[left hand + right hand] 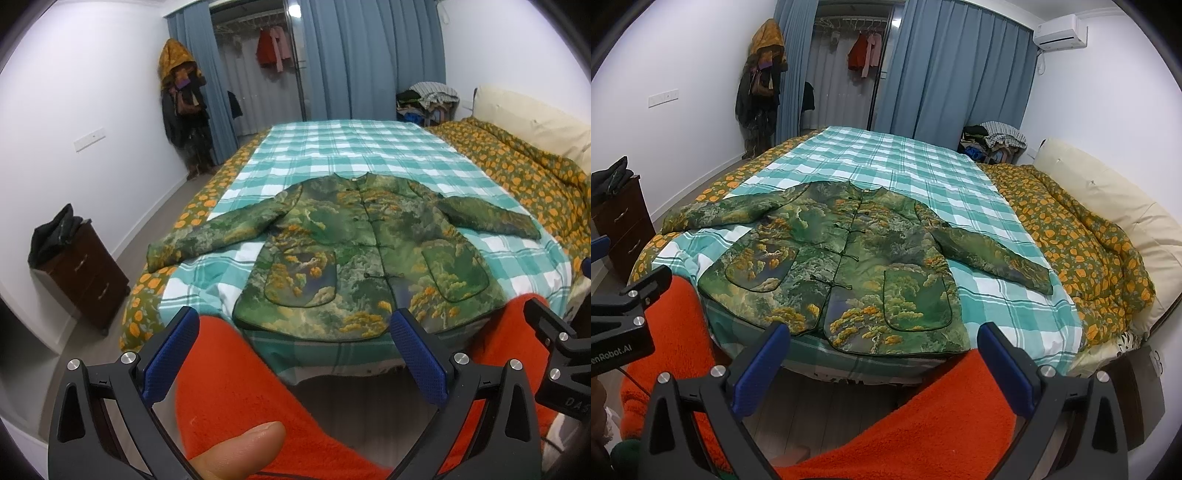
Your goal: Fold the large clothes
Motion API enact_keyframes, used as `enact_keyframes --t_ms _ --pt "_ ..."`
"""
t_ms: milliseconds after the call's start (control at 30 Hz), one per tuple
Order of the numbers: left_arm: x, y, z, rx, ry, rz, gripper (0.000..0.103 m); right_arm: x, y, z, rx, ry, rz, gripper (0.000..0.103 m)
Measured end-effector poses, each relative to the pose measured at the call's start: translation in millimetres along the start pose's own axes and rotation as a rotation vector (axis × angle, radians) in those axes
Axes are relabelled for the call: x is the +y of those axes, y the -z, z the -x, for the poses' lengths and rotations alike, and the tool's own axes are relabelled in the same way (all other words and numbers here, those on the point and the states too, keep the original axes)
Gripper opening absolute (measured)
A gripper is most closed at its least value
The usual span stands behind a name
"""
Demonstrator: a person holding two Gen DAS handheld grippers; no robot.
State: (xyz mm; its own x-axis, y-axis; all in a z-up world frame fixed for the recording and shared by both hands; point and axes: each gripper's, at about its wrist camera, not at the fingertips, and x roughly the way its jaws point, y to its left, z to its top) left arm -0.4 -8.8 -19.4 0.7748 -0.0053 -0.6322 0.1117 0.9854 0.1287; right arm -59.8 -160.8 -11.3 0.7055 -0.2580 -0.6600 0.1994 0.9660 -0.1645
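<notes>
Both grippers waiting, folding not yet begun

The left gripper point(295, 354) and right gripper point(882, 365) are hanging wide apart and empty over orange-clad knees point(236, 384), short of the bed point(1015, 310), where the jacket point(354, 258) is lying flat, buttoned, sleeves spread; next, I'd guess, each is reaching for a sleeve.

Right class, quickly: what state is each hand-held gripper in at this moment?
Left hand-held gripper: open, holding nothing, short of the jacket.
Right hand-held gripper: open, holding nothing.
</notes>
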Motion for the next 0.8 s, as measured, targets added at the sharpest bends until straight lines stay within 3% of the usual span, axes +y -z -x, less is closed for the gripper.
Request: enact_keyframes --t_ms 800 --pt "-0.7 4.4 -7.5 0.029 -0.004 -0.016 0.103 -0.8 4.3 -3.6 0.018 0.032 0.015 0.103"
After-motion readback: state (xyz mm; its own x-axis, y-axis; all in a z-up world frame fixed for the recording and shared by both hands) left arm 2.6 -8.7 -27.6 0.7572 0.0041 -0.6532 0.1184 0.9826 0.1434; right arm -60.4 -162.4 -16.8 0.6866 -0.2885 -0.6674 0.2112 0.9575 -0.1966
